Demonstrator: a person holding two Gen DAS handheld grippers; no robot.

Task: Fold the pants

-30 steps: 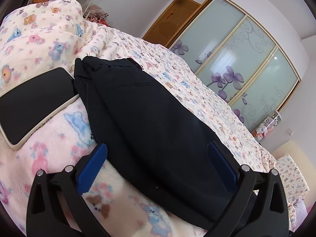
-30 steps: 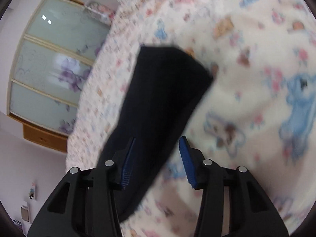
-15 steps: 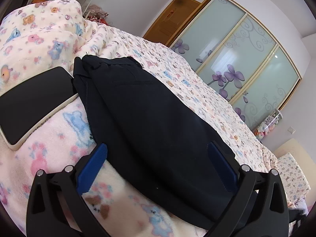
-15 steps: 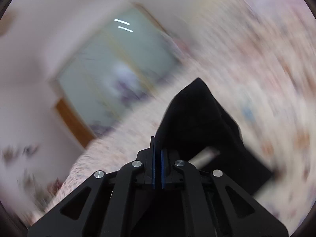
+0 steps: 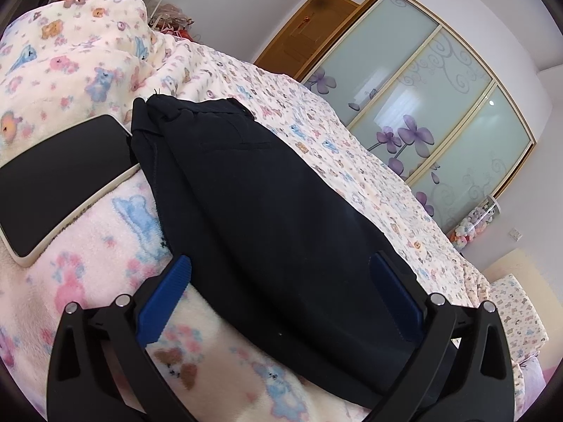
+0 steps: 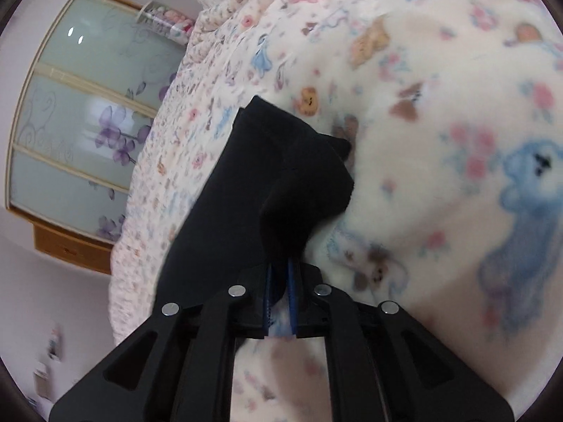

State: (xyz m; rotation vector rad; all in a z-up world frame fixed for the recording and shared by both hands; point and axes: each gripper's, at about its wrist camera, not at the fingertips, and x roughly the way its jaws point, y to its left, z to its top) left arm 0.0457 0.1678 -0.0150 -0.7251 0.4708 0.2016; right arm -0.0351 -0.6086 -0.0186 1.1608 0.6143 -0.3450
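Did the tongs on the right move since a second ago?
Yes. The right tongs closed on the pants and swung: the wardrobe doors, briefly mid-frame, are back at the left edge.

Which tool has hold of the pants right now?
The right tool: it is shut on the pants. The left tool is wide open, gripping nothing.
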